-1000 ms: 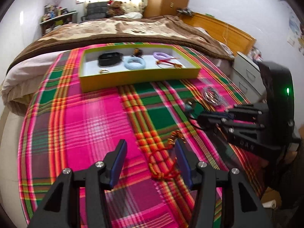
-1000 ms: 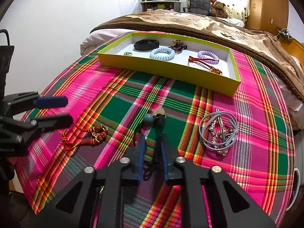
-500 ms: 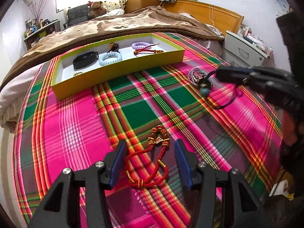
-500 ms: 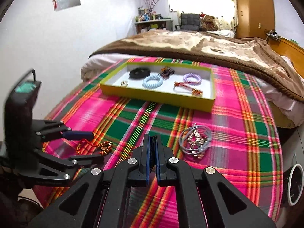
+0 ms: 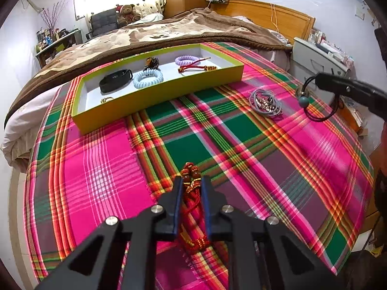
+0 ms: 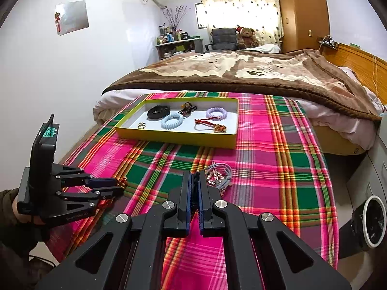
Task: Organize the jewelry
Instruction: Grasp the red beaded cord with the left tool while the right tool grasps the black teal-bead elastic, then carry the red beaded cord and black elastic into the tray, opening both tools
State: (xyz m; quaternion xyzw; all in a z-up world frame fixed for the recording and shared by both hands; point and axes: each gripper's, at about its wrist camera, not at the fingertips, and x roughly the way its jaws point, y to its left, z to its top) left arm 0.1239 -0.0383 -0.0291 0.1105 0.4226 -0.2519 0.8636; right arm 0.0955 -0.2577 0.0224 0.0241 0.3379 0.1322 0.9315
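Down low, red beaded cord (image 5: 192, 183) pinched between left gripper (image 5: 192, 188) fingers on plaid cloth (image 5: 96, 169). Farther right, black cord with teal bead (image 5: 303, 101) dangling from clenched right gripper (image 6: 194, 181), above cloth. Beyond, yellow tray (image 5: 154, 96) holding bracelets.

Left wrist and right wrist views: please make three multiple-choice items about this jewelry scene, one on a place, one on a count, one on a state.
1. Where does the grey bangle bundle lie?
A. in the box
B. on the plaid cloth
C. on the brown blanket

2. How many spiral hair ties are in the yellow-green box?
A. two
B. four
C. none

3. What does the left gripper do?
A. stands wide open
B. closes around the red cord bracelet
C. holds a ring

Answers:
1 B, it rests on the plaid cloth outside the box.
2 A, one blue, one lilac.
3 B, red cords sit between its fingers.
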